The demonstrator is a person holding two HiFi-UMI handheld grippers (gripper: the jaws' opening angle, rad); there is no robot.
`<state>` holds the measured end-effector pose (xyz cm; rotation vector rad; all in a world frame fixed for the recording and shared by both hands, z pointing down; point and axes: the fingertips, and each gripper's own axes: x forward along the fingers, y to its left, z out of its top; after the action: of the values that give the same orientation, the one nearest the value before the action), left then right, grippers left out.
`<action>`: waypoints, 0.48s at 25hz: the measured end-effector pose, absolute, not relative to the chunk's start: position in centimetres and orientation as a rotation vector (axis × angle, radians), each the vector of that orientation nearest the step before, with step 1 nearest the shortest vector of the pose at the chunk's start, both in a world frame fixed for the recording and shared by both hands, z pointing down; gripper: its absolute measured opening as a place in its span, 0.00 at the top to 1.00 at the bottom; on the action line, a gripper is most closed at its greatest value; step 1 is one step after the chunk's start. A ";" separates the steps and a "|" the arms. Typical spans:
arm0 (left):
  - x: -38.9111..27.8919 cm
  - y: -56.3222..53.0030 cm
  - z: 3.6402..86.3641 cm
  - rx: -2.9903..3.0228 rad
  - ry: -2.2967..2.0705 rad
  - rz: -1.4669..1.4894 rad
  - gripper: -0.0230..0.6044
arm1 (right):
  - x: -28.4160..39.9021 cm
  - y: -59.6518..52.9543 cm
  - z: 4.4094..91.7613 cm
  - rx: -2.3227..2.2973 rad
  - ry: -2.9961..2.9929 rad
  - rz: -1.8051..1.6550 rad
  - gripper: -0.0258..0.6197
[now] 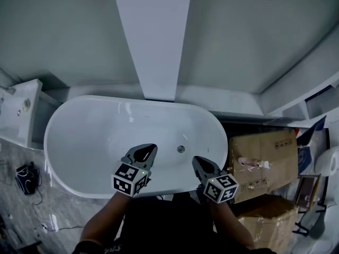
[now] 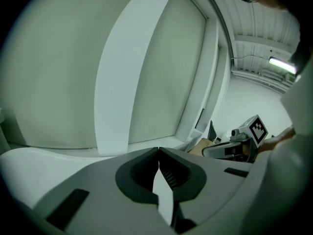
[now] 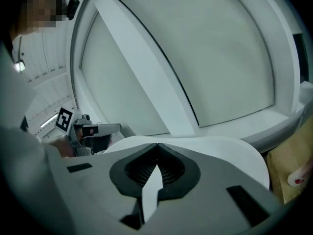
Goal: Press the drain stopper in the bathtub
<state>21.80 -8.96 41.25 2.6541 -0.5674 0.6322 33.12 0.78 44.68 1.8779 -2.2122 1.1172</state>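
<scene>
A white oval bathtub [image 1: 79, 136] lies below me in the head view. Its round metal drain stopper [image 1: 180, 149] sits on the tub floor, right of centre. My left gripper [image 1: 149, 147] hovers over the near part of the tub, left of the stopper, jaws shut and empty. My right gripper [image 1: 196, 160] hangs at the near rim just right of the stopper, also shut and empty. In the left gripper view the jaw tips [image 2: 158, 150] meet, with the tub rim [image 2: 44, 155] beyond. The right gripper view shows closed tips [image 3: 157, 146] over the white rim [image 3: 230, 148].
A white slanted column [image 1: 153, 41] rises behind the tub. Cardboard boxes [image 1: 265, 160] stand to the right of the tub. A white basin unit [image 1: 18, 112] stands at the left, and a black device with cables [image 1: 25, 176] lies on the marble floor.
</scene>
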 end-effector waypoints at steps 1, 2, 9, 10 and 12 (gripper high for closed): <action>22.6 -9.0 41.3 2.649 -0.592 0.636 0.94 | 34.1 0.8 45.4 1.853 -2.218 1.131 0.94; 23.2 -9.0 41.6 2.641 -0.616 0.641 0.94 | 34.9 0.8 46.2 1.827 -2.221 1.143 0.94; 23.9 -9.1 46.2 2.533 -0.741 0.669 0.94 | 36.8 -1.0 52.3 1.626 -2.198 1.204 0.94; 23.6 -9.1 47.0 2.518 -0.750 0.670 0.94 | 36.5 -1.4 53.1 1.595 -2.198 1.205 0.94; 22.7 -8.9 48.8 2.494 -0.754 0.679 0.94 | 35.2 -2.2 54.6 1.546 -2.196 1.211 0.94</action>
<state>22.69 -8.94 48.76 2.4936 -0.7544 0.6788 35.25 -2.18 54.57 1.5459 -2.1961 1.2114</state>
